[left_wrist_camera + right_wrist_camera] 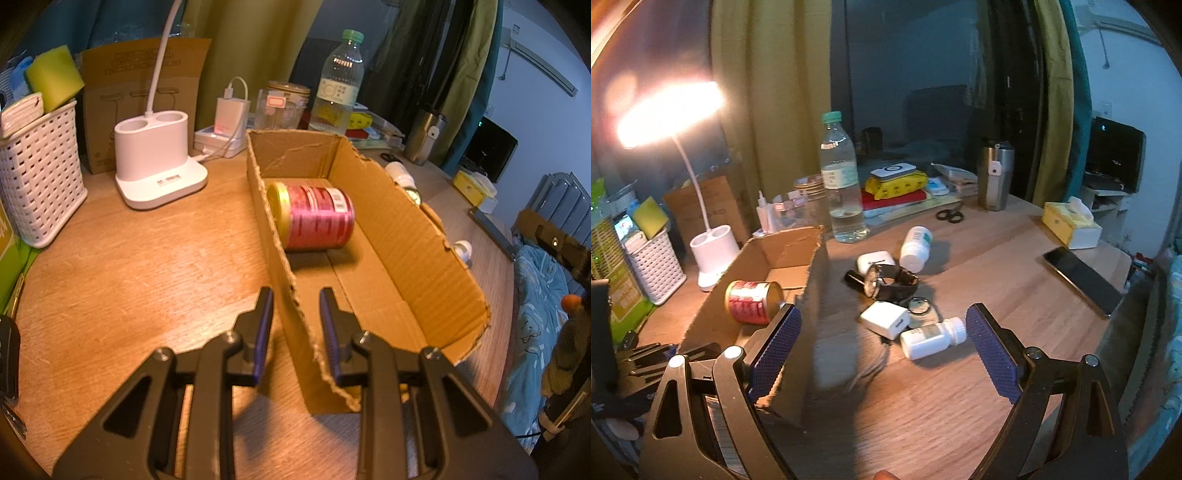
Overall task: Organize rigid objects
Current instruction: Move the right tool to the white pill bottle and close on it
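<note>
A red can (314, 218) lies on its side in an open cardboard box (406, 236) on the wooden desk; it also shows in the right wrist view (751, 301) inside the box (816, 280). My left gripper (295, 314) straddles the box's near left wall, its jaws slightly apart, not clamping it. My right gripper (882, 328) is wide open and empty above the desk, right of the box. Ahead of it lie two white pill bottles (931, 338) (916, 249), a white charger (884, 319), a wristwatch (886, 282), an earbud case (875, 260) and a small round tin (919, 306).
A lit desk lamp base (159, 166), a white basket (37, 177), a water bottle (842, 184), scissors (949, 214), a steel tumbler (993, 177), a tissue box (1071, 225) and a phone (1082, 280) stand around the desk. The desk edge runs at the right.
</note>
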`<move>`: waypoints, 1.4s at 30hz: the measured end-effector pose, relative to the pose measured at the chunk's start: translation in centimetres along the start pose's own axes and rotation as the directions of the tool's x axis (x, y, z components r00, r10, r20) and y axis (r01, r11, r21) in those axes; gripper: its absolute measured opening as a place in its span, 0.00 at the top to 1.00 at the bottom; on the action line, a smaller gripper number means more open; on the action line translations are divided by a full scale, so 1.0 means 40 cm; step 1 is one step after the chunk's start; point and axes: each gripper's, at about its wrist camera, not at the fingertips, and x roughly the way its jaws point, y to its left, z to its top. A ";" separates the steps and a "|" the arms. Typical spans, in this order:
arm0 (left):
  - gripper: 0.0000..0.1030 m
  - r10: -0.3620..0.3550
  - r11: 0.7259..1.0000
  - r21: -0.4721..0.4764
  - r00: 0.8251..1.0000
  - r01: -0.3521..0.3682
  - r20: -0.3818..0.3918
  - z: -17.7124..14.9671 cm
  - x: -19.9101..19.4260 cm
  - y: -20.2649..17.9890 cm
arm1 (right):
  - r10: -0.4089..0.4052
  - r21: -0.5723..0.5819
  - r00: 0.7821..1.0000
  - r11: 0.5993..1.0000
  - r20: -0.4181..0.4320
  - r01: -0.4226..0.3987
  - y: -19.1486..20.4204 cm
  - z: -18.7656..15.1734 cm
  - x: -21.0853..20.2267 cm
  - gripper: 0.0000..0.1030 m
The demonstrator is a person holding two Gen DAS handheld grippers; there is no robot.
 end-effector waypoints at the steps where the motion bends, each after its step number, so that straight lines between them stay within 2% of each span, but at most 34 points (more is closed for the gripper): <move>1: 0.74 0.000 1.000 0.000 1.000 0.000 0.000 0.000 0.000 0.000 | -0.005 0.003 1.000 1.000 -0.002 0.005 -0.005 0.000 0.004 0.10; 19: 0.74 0.008 1.000 -0.002 1.000 -0.008 0.003 0.000 -0.003 -0.002 | -0.060 -0.001 0.998 0.998 -0.033 0.060 -0.052 0.003 0.084 0.10; 34: 0.74 0.012 1.000 -0.001 1.000 -0.012 0.004 -0.001 -0.004 -0.005 | -0.092 -0.013 0.984 0.996 -0.155 0.091 -0.089 -0.036 0.230 0.10; 42: 0.74 0.013 1.000 -0.001 1.000 -0.013 0.004 -0.001 -0.004 -0.005 | -0.085 -0.011 0.978 0.996 -0.188 0.085 -0.106 -0.044 0.255 0.10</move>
